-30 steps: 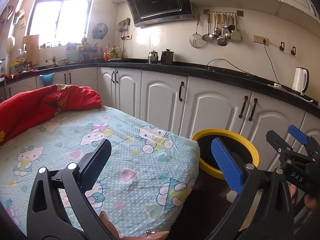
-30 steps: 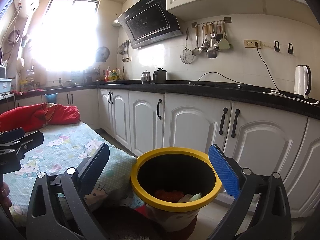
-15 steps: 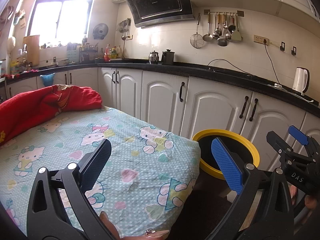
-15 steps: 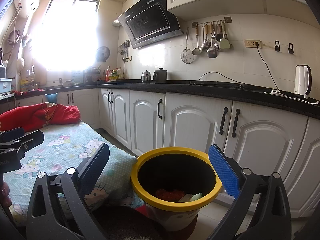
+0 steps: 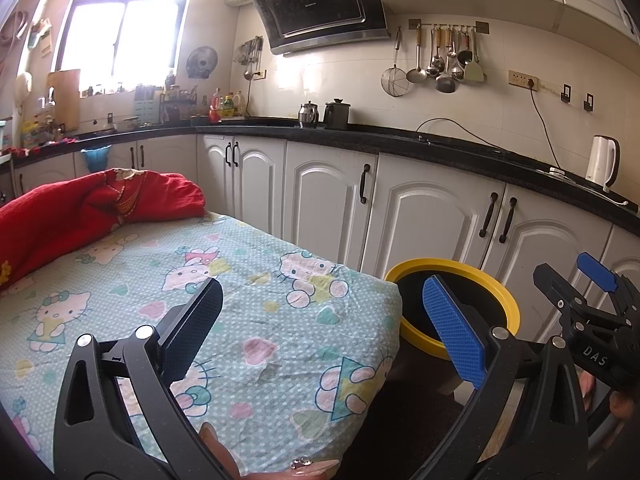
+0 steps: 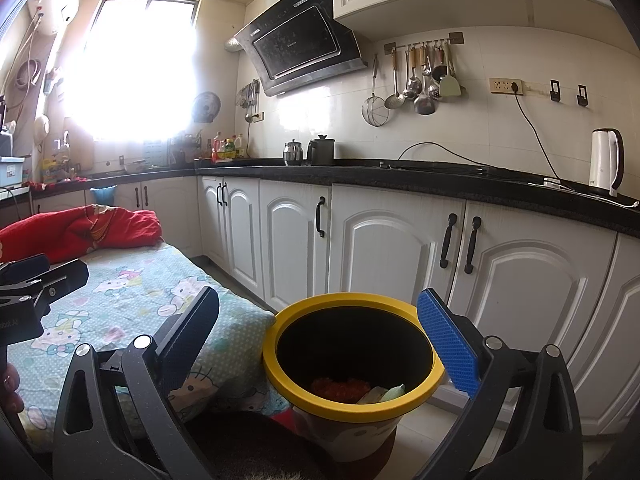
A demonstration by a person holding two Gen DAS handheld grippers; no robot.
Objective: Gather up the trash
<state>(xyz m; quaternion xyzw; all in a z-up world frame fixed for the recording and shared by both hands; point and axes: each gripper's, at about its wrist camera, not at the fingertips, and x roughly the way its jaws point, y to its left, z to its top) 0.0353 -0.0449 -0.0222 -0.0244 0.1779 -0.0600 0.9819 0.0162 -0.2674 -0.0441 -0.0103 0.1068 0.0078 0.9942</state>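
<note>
The left hand-held gripper [image 5: 322,330] hangs wide open and empty above the corner of the cartoon-print bed sheet [image 5: 240,280]. The right hand-held gripper [image 6: 318,338] is equally wide open and empty, over the yellow-rimmed bin [image 6: 352,404] standing just beside the bed. Red and pale scraps [image 6: 356,388] lie inside the bin.

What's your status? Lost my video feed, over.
Left gripper open, empty, over the table. Right gripper open, empty, above the bin. Bin holds trash. Nothing in the way.
</note>
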